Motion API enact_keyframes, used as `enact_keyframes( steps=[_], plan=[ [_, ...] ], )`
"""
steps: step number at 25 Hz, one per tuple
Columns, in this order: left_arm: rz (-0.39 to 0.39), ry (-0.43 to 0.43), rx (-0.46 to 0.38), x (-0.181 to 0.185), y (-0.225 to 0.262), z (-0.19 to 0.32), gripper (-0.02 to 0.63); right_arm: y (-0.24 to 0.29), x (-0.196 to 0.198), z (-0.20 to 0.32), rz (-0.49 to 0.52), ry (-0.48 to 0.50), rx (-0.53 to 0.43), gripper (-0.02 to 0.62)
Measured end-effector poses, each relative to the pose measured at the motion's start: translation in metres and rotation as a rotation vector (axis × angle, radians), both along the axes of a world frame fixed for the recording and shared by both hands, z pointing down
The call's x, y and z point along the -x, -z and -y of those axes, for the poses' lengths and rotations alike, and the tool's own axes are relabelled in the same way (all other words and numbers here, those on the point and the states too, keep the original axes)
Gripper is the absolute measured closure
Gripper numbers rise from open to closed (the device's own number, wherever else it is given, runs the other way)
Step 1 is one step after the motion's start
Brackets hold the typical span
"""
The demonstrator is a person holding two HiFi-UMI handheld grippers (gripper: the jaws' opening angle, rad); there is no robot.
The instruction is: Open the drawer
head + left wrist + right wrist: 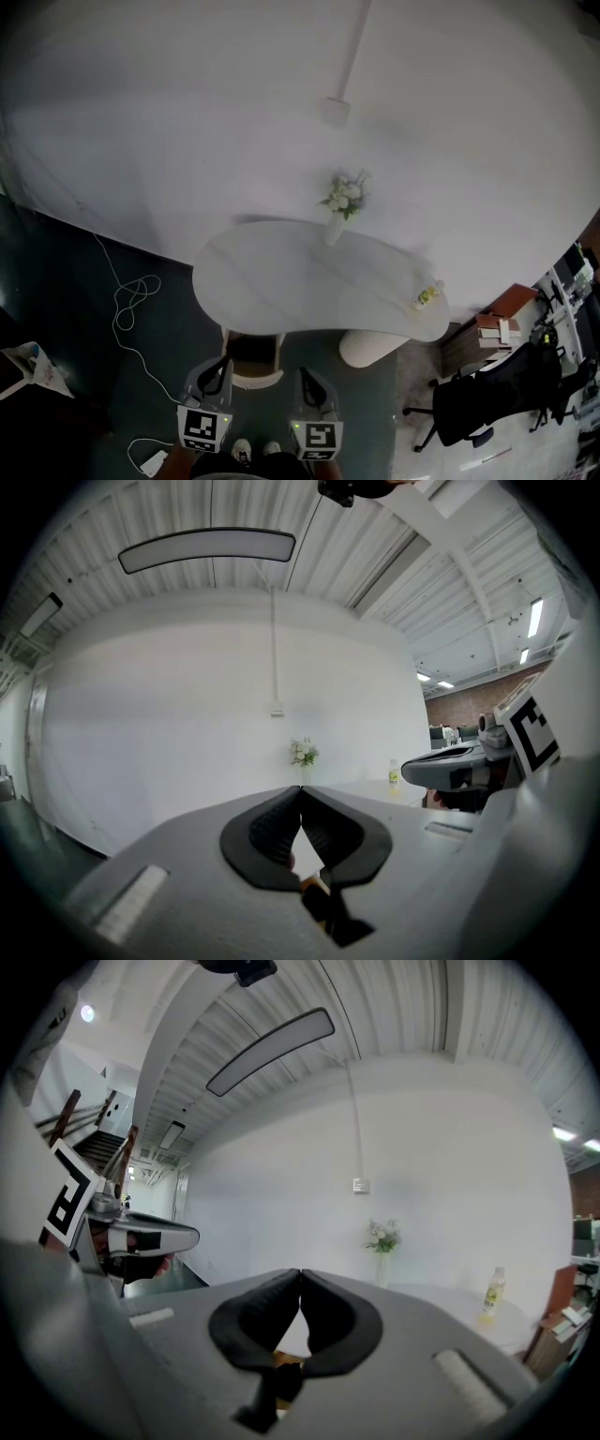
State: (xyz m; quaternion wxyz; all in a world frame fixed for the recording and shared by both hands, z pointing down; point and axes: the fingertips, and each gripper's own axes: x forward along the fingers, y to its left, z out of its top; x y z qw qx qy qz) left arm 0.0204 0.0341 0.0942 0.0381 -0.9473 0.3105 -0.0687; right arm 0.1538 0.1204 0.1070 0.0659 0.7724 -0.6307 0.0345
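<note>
Two grippers sit low in my head view, the left gripper [221, 367] and the right gripper [306, 378], side by side and both aimed at the table [281, 281]. In its own view each has its jaws pressed together at the tips with nothing between them. Open dark floor [84, 281] lies to my left, crossed only by a thin white cable [127, 319] that loops from the wall [187, 112] toward a white block [153, 461] near my shoes [242, 452]. To my right the room is tighter: an office chair [487, 398] and some stacked boxes [497, 330] stand off the table's right end. The table's curved near edge is just ahead of both jaw tips. On top, a vase of flowers [343, 199] stands at the far edge and a bottle [427, 296] near the right end. The drawer [251, 351] looks like a brown, dark-topped box in the white round leg under the table's left side, straight ahead of the left gripper; I cannot tell whether it is pulled out. A second round leg [370, 347] stands to its right.
</note>
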Motion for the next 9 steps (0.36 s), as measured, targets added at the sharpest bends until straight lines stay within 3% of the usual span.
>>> enact_keyframes(
  steps=[9],
  plan=[
    [0.004,0.006,0.005,-0.0022,-0.0038,0.0025,0.595,-0.0019,-0.0065,0.0003,0.0,-0.008,0.005,0.59]
  ],
)
